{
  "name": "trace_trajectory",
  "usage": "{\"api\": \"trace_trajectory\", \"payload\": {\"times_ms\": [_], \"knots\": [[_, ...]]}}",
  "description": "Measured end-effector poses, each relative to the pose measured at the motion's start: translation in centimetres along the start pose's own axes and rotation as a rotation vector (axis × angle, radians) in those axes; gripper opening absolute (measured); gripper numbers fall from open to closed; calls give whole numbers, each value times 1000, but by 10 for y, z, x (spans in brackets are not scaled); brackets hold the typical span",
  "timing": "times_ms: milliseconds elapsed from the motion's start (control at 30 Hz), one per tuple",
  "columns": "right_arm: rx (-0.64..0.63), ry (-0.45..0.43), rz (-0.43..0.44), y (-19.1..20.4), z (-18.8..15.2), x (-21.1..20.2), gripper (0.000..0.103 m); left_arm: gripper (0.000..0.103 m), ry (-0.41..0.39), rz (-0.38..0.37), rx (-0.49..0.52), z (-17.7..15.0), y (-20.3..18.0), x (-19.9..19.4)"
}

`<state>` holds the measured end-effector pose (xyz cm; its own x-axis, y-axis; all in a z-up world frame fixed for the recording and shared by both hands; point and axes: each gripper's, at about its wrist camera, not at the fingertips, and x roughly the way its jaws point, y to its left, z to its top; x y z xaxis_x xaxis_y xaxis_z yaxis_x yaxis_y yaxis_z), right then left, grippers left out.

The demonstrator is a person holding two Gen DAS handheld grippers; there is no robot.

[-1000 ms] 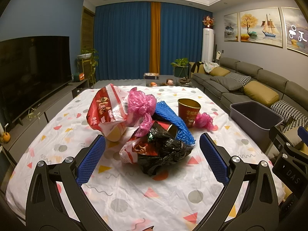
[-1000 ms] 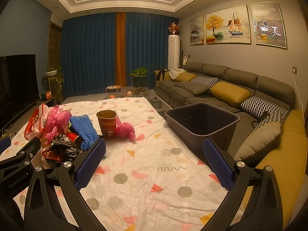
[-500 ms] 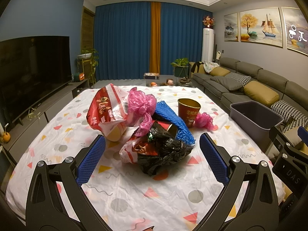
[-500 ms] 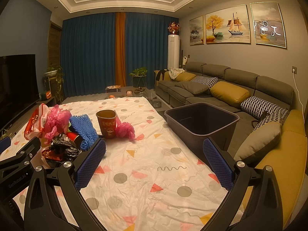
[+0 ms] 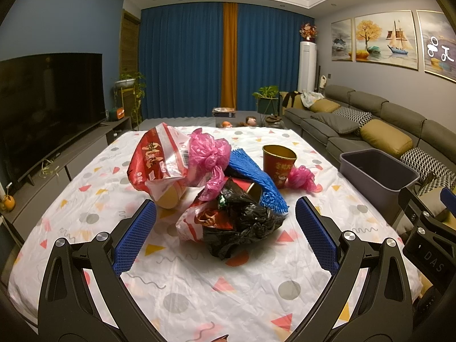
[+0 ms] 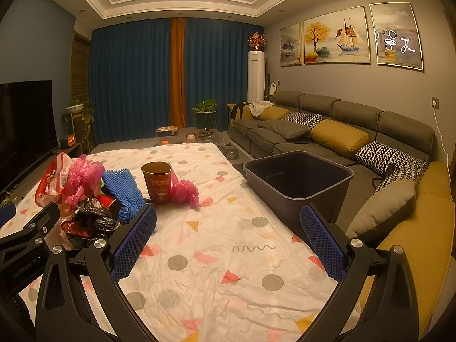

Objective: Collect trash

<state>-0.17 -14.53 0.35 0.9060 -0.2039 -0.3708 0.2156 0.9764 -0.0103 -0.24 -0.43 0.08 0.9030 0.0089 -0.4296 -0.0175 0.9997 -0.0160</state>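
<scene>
Item: trash heap (image 5: 222, 188) on the table (image 5: 199, 290), left of centre, untouched; the collecting has not yet begun. Left gripper (image 5: 225, 233), jaws spread wide and empty, faces the black bag (image 5: 245, 225) at the heap's near edge. Right gripper (image 6: 228, 239), likewise released, hangs over bare cloth. Grey bin (image 6: 299, 179) stands off the table's right edge (apparently empty). Blue mesh sleeve (image 5: 253, 179) lies lengthwise, slanting toward the near right. Next move, likely: advance and close on the bag.
</scene>
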Motion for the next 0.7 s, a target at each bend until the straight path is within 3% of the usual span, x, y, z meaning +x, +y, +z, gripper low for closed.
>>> {"api": "trace_trajectory", "payload": {"times_ms": [700], "knots": [[3,1,0,-5,0,-2,98,96,0,1,1,1,3,3]]}}
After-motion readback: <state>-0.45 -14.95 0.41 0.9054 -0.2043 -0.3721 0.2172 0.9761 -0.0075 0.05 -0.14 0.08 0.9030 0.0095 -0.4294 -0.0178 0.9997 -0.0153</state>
